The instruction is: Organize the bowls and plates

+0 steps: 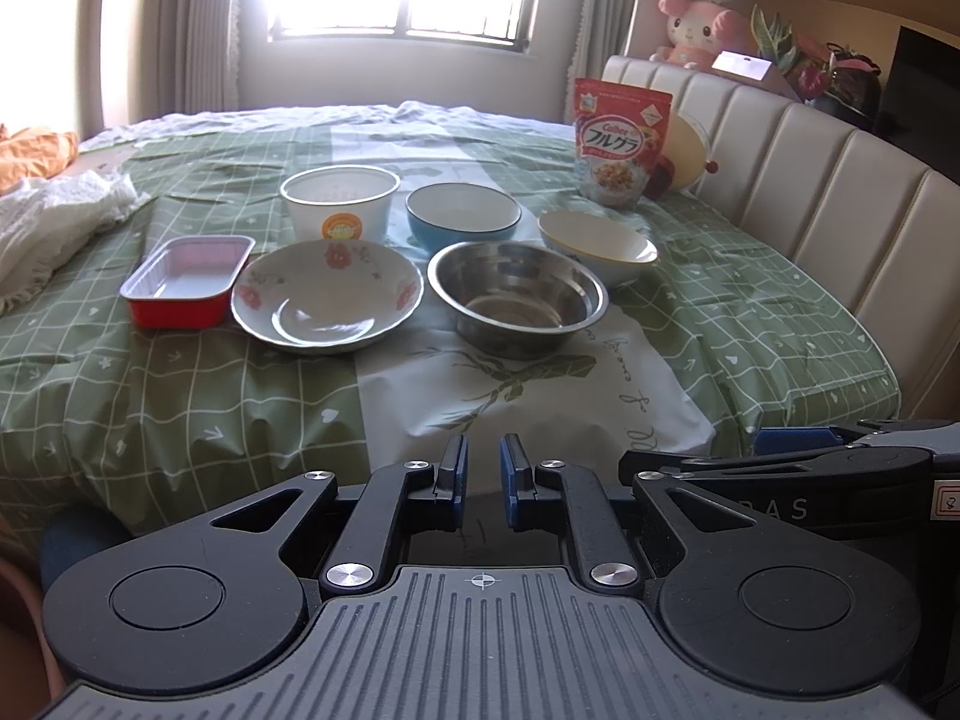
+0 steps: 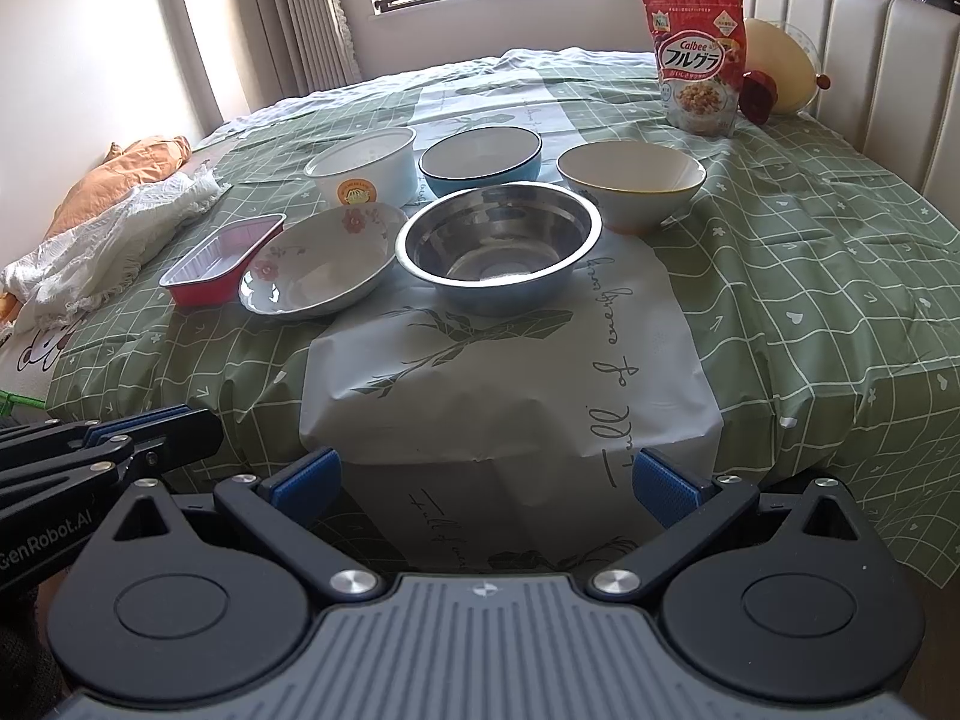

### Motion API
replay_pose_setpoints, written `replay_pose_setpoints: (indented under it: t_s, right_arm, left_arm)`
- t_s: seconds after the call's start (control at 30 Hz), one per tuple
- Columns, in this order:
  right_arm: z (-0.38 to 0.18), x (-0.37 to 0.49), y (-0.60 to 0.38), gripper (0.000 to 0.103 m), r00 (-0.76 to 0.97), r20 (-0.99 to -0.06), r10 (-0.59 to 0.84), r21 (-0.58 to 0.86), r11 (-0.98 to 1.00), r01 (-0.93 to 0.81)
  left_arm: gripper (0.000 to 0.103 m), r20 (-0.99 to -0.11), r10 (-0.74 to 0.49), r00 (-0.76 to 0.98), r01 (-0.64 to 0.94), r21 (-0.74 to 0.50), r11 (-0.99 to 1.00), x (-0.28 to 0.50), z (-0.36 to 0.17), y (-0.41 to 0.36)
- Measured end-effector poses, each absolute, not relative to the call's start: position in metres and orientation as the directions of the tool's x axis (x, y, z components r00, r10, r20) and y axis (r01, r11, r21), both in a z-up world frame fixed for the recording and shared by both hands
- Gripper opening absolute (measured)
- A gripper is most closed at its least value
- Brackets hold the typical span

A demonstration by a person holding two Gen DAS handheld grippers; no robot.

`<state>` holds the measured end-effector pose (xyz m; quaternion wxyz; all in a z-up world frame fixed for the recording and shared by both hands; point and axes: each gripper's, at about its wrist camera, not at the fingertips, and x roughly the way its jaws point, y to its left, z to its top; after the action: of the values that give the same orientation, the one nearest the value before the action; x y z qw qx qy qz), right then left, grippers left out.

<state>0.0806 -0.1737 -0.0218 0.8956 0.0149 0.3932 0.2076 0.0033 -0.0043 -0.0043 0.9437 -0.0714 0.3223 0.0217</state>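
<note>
Six empty vessels cluster mid-bed on the green checked cloth (image 2: 810, 276): steel bowl (image 2: 498, 246), floral plate (image 2: 321, 267), red foil tray (image 2: 225, 267), white tub (image 2: 366, 168), blue bowl (image 2: 480, 165), cream bowl (image 2: 630, 183). Left gripper (image 1: 483, 471) narrow, empty; right gripper (image 2: 486, 483) wide, both at the near edge.

front: tray (image 1: 186, 281) | plate (image 1: 327, 295) | steel bowl (image 1: 517, 297) || behind: three bowls (image 1: 462, 213)
</note>
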Motion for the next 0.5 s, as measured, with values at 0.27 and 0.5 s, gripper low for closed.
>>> replay_pose_setpoints:
  t_s: [0.27, 0.5]
  right_arm:
    - [-0.022, 0.081, -0.173, 0.103, 0.604, -0.698, 0.384, 0.190, 0.913, -0.360]
    - [-0.024, 0.092, -0.174, 0.103, 0.589, -0.708, 0.389, 0.208, 0.912, -0.353]
  left_arm:
    - [0.014, -0.611, -0.006, 0.791, -0.087, -0.122, 0.989, 0.004, -0.005, -0.004]
    - [0.014, -0.630, -0.010, 0.777, -0.085, -0.120, 0.989, 0.013, -0.007, -0.005]
